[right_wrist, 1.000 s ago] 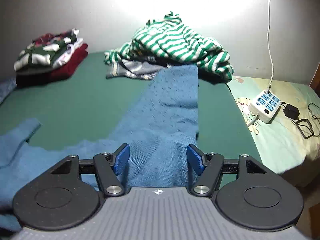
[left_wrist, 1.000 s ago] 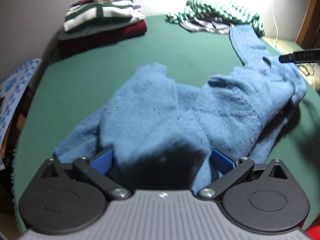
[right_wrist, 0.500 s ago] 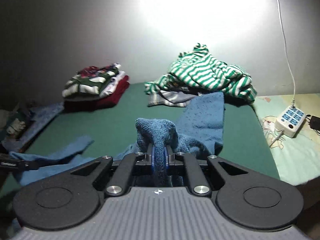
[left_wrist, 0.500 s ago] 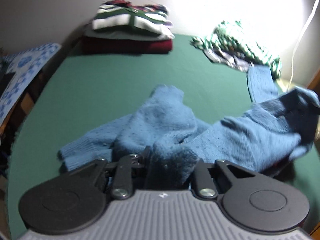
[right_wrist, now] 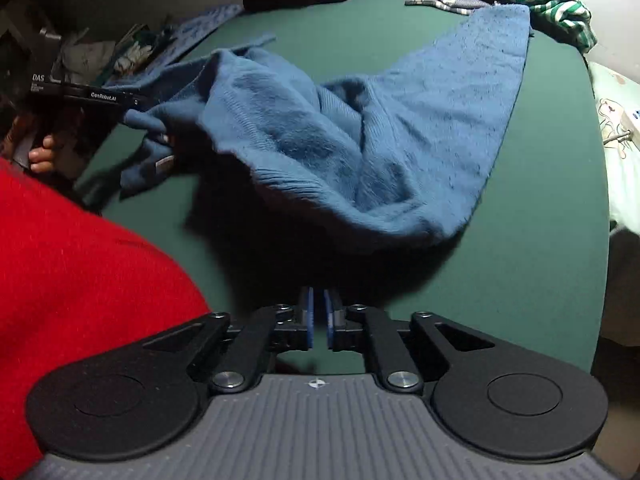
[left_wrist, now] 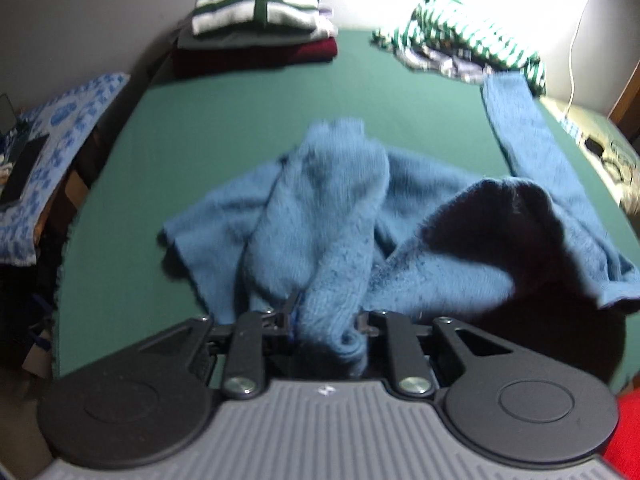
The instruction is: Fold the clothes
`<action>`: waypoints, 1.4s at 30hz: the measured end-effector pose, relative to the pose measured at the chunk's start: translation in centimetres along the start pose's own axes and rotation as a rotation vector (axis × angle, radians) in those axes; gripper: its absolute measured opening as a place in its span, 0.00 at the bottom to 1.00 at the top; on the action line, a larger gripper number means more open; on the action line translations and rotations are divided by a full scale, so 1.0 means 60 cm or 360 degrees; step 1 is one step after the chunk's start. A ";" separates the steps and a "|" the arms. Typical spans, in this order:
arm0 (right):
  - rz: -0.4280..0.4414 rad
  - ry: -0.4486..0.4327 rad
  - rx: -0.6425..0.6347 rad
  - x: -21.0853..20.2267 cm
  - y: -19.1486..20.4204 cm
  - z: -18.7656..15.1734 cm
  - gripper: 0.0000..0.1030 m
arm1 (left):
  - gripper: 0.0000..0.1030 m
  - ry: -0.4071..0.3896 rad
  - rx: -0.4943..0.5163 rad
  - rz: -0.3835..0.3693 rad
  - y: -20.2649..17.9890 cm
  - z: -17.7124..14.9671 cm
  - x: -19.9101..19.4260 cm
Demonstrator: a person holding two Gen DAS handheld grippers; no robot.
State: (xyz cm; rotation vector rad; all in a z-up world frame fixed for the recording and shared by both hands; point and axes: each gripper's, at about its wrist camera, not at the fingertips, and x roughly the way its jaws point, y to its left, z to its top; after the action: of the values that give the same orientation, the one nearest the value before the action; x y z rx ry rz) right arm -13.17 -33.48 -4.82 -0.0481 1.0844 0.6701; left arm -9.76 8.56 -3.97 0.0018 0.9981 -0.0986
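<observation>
Clamping a bunched fold of the fuzzy blue knit sweater (left_wrist: 332, 216), our left gripper (left_wrist: 326, 320) lifts it above the green table (left_wrist: 224, 128); our right gripper (right_wrist: 319, 318), pads nearly touching, holds nothing.

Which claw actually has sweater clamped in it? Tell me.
The left claw: a bunch of the blue sweater is pinched between its fingers. The right claw is nearly shut with only bare green table visible beyond it.
</observation>
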 end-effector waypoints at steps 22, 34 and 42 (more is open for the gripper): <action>-0.0118 -0.0295 0.0828 0.075 -0.174 0.085 0.47 | 0.83 -0.0164 0.0503 -0.0153 -0.123 0.025 -0.023; -0.0160 -0.0253 0.1041 0.041 -0.131 0.027 0.46 | 0.86 0.0094 0.0884 -0.0577 -0.131 0.076 0.105; -0.0216 -0.0273 0.1129 0.034 -0.082 -0.006 0.47 | 0.89 0.0135 0.0759 -0.0743 -0.092 0.099 0.134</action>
State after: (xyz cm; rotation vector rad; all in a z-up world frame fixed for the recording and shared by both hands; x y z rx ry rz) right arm -10.26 -36.56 -8.05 0.5325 1.0891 0.1377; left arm -0.92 2.15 -7.28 0.2113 1.0247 -0.7677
